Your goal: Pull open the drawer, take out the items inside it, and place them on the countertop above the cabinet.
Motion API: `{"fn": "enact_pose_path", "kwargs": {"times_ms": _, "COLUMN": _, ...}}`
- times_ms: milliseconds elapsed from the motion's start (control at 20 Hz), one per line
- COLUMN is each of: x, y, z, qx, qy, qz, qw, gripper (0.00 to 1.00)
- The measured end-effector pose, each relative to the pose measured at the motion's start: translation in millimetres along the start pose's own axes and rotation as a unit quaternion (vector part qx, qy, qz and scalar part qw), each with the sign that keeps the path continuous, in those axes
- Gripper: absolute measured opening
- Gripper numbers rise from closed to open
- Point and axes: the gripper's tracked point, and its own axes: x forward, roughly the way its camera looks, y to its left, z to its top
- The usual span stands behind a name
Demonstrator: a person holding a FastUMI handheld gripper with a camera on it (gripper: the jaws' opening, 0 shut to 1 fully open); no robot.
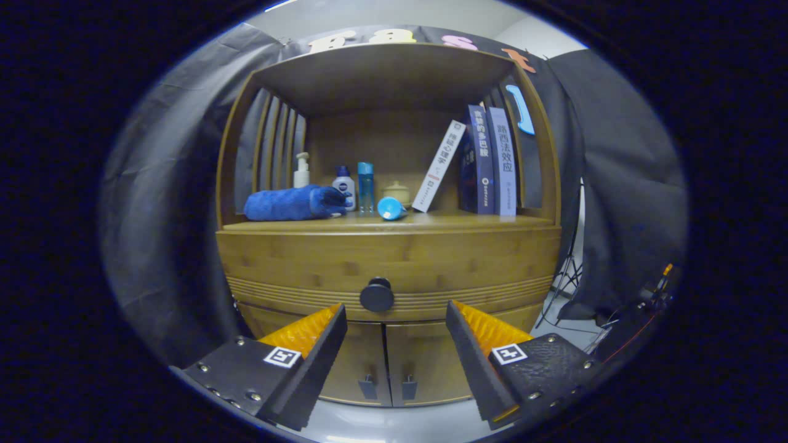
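Drawer [388, 261] closed, gripper [396, 317] open before knob [377, 295]

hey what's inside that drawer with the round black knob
Cannot tell: the drawer is closed, its front hiding any contents. The knob sits just ahead of the open gripper, between its fingers, untouched.

the gripper [394, 320] fingers stand spread, open air ahead to the drawer knob [377, 295]; countertop [492, 220] seemingly bare between blue cup [390, 208] and books [489, 161].
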Motion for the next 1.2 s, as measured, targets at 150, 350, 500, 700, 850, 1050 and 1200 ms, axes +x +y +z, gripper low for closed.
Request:
{"fn": "enact_pose_path", "kwargs": {"times_ms": 150, "x": -30, "y": 16, "z": 23, "qx": -0.008, "qy": -0.001, "qz": 0.015, "qw": 1.0, "gripper": 0.97}}
{"fn": "enact_pose_path", "kwargs": {"times_ms": 350, "x": -58, "y": 28, "z": 63, "qx": -0.026, "qy": -0.015, "qz": 0.002, "qw": 1.0, "gripper": 0.97}}
{"fn": "enact_pose_path", "kwargs": {"times_ms": 500, "x": -82, "y": 47, "z": 96, "qx": -0.037, "qy": -0.029, "qz": 0.009, "qw": 0.999, "gripper": 0.97}}
{"fn": "enact_pose_path", "kwargs": {"times_ms": 700, "x": -117, "y": 71, "z": 138, "qx": -0.011, "qy": -0.037, "qz": 0.023, "qw": 0.999, "gripper": 0.97}}
{"fn": "enact_pose_path", "kwargs": {"times_ms": 850, "x": -143, "y": 72, "z": 171, "qx": -0.016, "qy": -0.057, "qz": 0.02, "qw": 0.998, "gripper": 0.97}}
{"fn": "enact_pose_path", "kwargs": {"times_ms": 1050, "x": -176, "y": 63, "z": 199, "qx": 0.007, "qy": -0.083, "qz": 0.022, "qw": 0.996, "gripper": 0.97}}
{"fn": "enact_pose_path", "kwargs": {"times_ms": 1200, "x": -185, "y": 46, "z": 211, "qx": 0.031, "qy": -0.097, "qz": 0.017, "qw": 0.995, "gripper": 0.97}}
